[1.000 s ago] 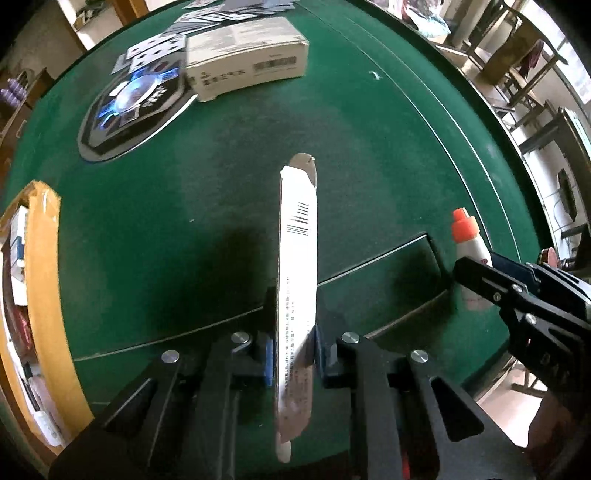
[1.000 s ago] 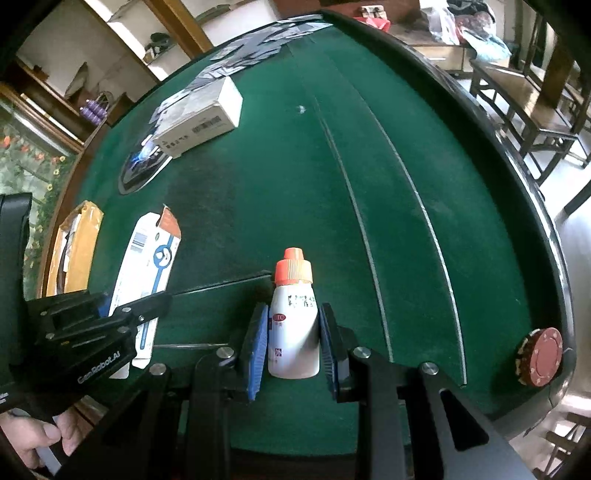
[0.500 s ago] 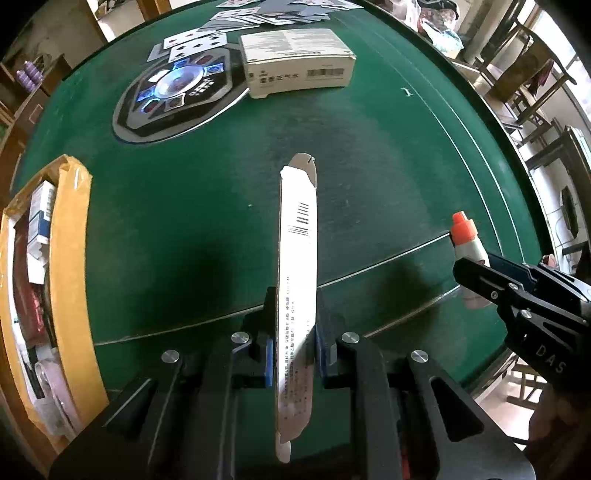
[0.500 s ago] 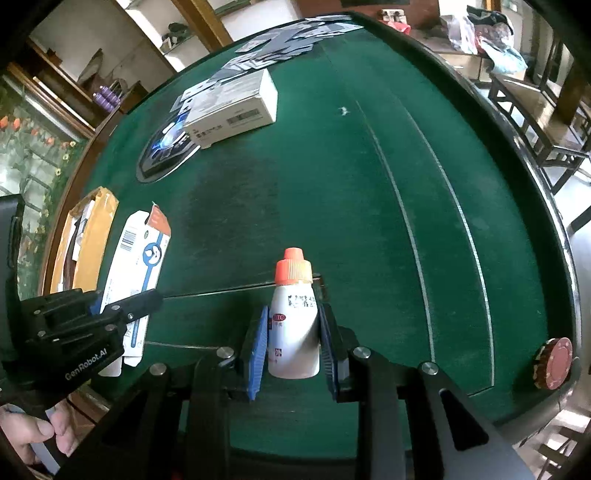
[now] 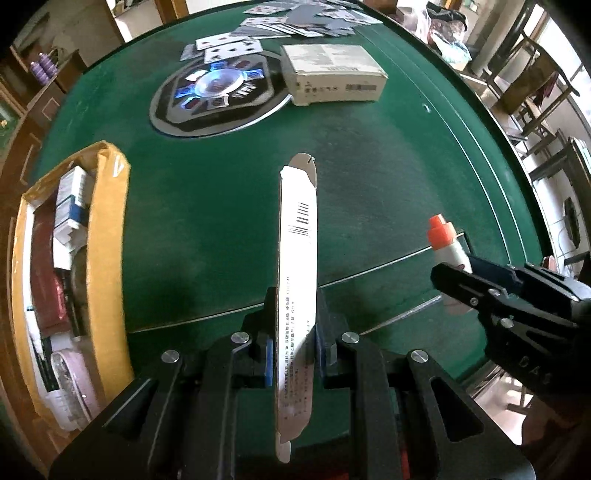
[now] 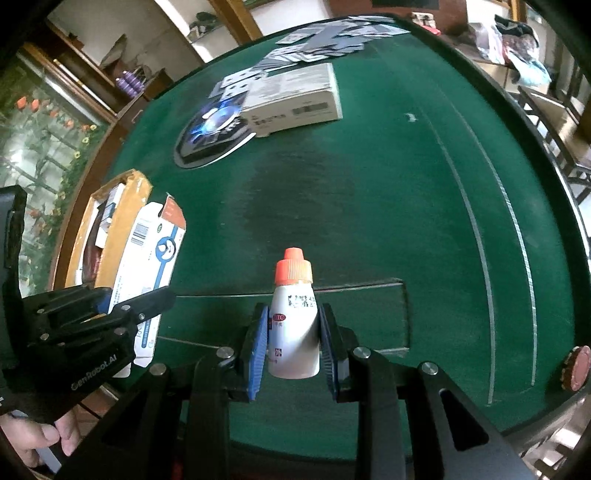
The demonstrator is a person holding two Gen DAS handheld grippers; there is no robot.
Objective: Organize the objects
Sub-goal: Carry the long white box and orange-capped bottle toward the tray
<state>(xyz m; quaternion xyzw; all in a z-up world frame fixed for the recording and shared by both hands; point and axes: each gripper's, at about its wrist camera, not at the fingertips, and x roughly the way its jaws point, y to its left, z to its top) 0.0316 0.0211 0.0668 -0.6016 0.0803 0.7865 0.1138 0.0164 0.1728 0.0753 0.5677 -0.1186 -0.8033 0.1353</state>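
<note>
My left gripper (image 5: pixel 295 325) is shut on a flattened white carton (image 5: pixel 299 258) with a barcode, held edge-on above the green table; the carton also shows in the right wrist view (image 6: pixel 147 266) with a blue logo and orange flap. My right gripper (image 6: pixel 293 332) is shut on a small white bottle (image 6: pixel 295 325) with an orange cap, held upright above the table's near edge; the bottle shows in the left wrist view (image 5: pixel 447 243) at the right. An open cardboard box (image 5: pixel 107 236) with several items inside sits at the left.
A white rectangular box (image 5: pixel 332 74) lies at the far side beside a round dealer plate (image 5: pixel 218 96). Playing cards (image 5: pixel 295 22) are spread behind it. A red poker chip (image 6: pixel 576 367) sits at the table's right rim. Chairs stand beyond the table at the right.
Both grippers have moved forward over the table with their loads; the far white box and the cardboard box at the left now appear closer. Both grips are unchanged.
</note>
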